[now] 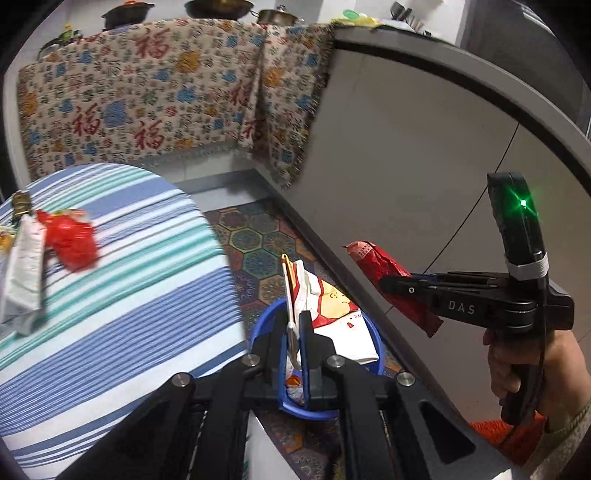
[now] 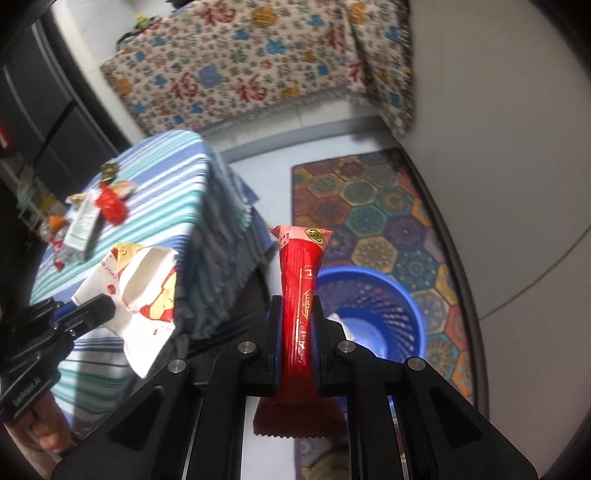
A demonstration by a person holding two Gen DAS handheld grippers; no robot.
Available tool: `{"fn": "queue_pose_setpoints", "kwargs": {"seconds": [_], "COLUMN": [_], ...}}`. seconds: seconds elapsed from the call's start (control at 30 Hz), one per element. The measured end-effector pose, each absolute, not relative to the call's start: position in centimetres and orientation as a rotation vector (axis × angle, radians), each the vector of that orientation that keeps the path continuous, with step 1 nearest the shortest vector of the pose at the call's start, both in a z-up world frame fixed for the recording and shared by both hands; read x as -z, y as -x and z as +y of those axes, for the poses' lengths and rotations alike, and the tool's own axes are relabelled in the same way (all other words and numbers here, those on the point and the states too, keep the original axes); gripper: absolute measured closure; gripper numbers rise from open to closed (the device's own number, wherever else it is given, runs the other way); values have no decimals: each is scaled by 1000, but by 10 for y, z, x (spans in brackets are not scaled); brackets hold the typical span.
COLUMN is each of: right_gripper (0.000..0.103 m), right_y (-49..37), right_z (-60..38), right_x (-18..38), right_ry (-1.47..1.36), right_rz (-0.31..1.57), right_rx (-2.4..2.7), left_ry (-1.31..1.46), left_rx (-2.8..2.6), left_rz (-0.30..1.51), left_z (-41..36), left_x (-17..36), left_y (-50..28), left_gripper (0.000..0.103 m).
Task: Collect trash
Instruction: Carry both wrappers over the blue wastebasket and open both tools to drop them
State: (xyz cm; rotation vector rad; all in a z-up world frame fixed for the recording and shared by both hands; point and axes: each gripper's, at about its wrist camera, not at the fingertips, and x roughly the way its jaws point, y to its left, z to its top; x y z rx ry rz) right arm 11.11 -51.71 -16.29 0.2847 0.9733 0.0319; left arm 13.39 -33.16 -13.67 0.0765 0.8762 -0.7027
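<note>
My left gripper (image 1: pixel 295 325) is shut on a white, red and yellow wrapper (image 1: pixel 328 306), held above the blue mesh bin (image 1: pixel 369 332). The same wrapper (image 2: pixel 144 295) shows at lower left in the right wrist view. My right gripper (image 2: pixel 297 306) is shut on a long red wrapper (image 2: pixel 301 295), held just left of and above the bin (image 2: pixel 373 314). That red wrapper (image 1: pixel 391 280) and right gripper (image 1: pixel 388 284) also show at the right in the left wrist view. More trash lies on the striped table (image 1: pixel 147 277): a red crumpled wrapper (image 1: pixel 72 240) and a white packet (image 1: pixel 24 269).
The bin stands on a patterned hexagon mat (image 2: pixel 369 206) beside a grey cabinet front (image 1: pixel 406 166). A patterned cloth (image 1: pixel 155 92) hangs over the counter behind, with pots (image 1: pixel 218 8) on top. Something white (image 2: pixel 343 325) lies inside the bin.
</note>
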Motion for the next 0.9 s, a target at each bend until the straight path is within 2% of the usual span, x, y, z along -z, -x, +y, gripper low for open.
{"fn": "queue_pose_setpoints", "kwargs": {"seconds": [0.57,0.63,0.67,0.73,0.77,0.8,0.87,0.9], "right_gripper": [92,87,86,62,57,54,53,51], "right_y": [-122,-123,-124,-126,-126,-126,-124,-123], "right_z": [-560,-561,-562,-565,-568,-571,-575,-576], "right_x": [187,189,190,190,190,188,184,181], "right_ry": [-330,-329,-330,-342,-350,-359,-368,-369], "right_rz": [1012,1013,1010,1002,993,983,967,959], "right_rx": [35,38,44,49,54,60,64,68], "left_ry": [-145,-160,-172,-186,-185,-173,-154,-152], "left_rx": [727,732,730,724,723,731,735,732], "left_rz": [932,932,931,942,954,961,953,950], "left_z": [-398,-403,-406,-415,-418,-419,-419,-419], "left_x": [189,195,199,210,215,219,221,221], "left_y": [-155,-156,-156,-158,-159,-161,-160,-158], "left_gripper": [97,97,92,87,72,57,49,49]}}
